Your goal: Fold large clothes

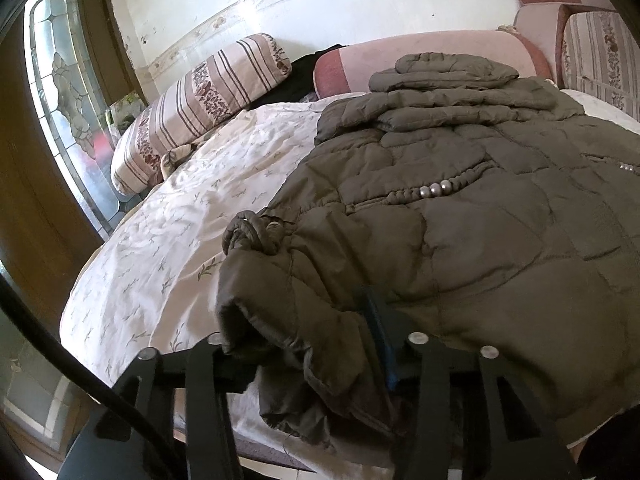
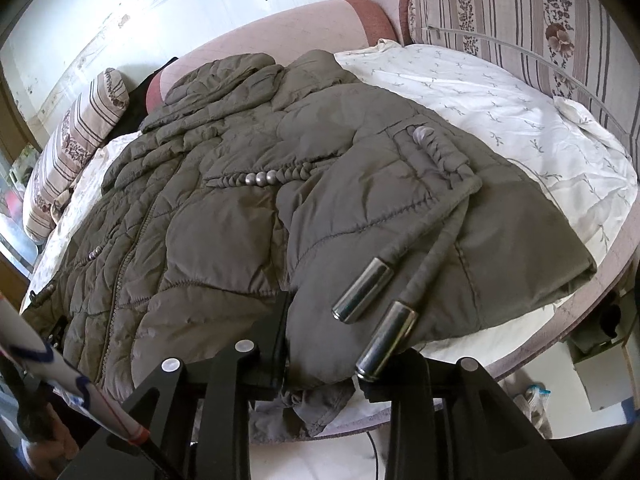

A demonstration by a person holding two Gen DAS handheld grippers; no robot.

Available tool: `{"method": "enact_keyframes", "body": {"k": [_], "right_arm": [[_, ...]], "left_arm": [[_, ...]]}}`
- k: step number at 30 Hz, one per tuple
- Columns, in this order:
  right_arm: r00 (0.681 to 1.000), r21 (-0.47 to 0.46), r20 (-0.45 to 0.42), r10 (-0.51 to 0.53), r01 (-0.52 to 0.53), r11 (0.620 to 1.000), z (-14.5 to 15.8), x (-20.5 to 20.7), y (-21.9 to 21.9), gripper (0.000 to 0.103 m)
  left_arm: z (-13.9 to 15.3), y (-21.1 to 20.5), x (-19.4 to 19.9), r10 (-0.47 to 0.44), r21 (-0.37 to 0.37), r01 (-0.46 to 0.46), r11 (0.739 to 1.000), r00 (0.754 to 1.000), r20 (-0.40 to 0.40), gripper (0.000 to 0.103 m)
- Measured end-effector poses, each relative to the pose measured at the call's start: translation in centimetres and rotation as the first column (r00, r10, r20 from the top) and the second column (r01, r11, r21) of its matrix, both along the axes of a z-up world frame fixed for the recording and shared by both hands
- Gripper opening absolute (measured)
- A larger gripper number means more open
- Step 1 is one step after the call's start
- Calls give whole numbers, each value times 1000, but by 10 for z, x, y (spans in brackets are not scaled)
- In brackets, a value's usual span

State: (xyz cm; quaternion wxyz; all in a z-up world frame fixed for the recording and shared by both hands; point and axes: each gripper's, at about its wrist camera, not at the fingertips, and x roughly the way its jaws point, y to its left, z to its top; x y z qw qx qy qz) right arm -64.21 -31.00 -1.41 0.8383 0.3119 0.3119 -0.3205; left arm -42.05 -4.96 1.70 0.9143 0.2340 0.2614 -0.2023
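The quilted olive jacket [image 1: 460, 216] lies spread on a floral sheet [image 1: 168, 240], filling both frames. Only the right wrist view shows its metal cord tips [image 2: 362, 290]. Left gripper [image 1: 304, 356] and right gripper [image 2: 320, 364] each clench the puffy hem at bottom centre; fingertips are buried in fabric.

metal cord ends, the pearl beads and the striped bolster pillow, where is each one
metal cord ends [image 2: 362, 290], right wrist view, middle of the upper tube
pearl beads [image 2: 262, 178], right wrist view, centre bead
striped bolster pillow [image 1: 200, 108], left wrist view, its middle
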Motion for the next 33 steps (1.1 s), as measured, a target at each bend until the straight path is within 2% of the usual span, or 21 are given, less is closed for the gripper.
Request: {"method": "enact_keyframes", "body": {"k": [4,7,33], "right_arm": [[1000,-15,15,-2,2,1000,5,-1,1,21],[1000,-23,22,-3,3,1000,7,-2,3,19],[996,-88,84,11,-4,996,28,-20,9,15]], "left_arm": [[3,2,-2,-16,-16,16,1000,1000,13,30],[5,1,-4,-26,-27,27,999,999,23,27],[20,11,-27,-70,-46,74,996,994,85,22]]}}
